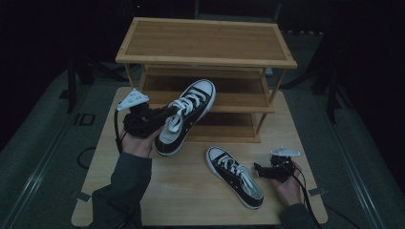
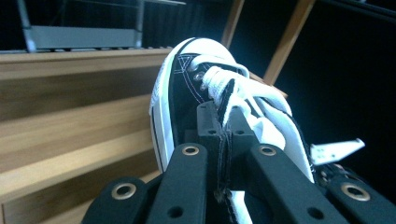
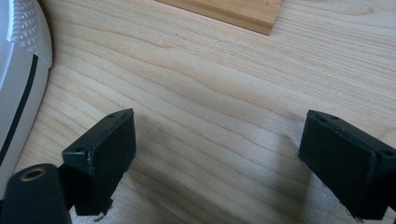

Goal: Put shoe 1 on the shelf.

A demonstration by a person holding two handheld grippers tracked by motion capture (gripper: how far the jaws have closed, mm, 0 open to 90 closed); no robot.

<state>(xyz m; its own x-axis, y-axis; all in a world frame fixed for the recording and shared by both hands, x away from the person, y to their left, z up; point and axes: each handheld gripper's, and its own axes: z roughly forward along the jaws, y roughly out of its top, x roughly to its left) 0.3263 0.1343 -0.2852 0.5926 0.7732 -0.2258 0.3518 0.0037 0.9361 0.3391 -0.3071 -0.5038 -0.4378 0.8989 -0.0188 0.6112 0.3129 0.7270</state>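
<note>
A black canvas sneaker point(image 1: 187, 114) with white laces and a white toe cap hangs tilted above the table, its toe toward the middle tier of the wooden shoe rack point(image 1: 205, 40). My left gripper point(image 1: 165, 113) is shut on the sneaker's laced upper edge. The left gripper view shows that sneaker point(image 2: 184, 84) with the black fabric pinched between the jaws of the left gripper point(image 2: 224, 119). The matching sneaker point(image 1: 235, 176) lies flat on the table. My right gripper point(image 1: 259, 170) sits just to its right, open. In the right gripper view the right gripper point(image 3: 224, 154) has bare wood between its jaws, with the white sole point(image 3: 18, 70) at the left.
The rack has three tiers and stands at the far half of the light wooden table point(image 1: 191, 200). Its foot point(image 3: 233, 11) lies ahead of the right gripper. The rack's boards point(image 2: 70, 130) run left of the lifted sneaker. Dark floor surrounds the table.
</note>
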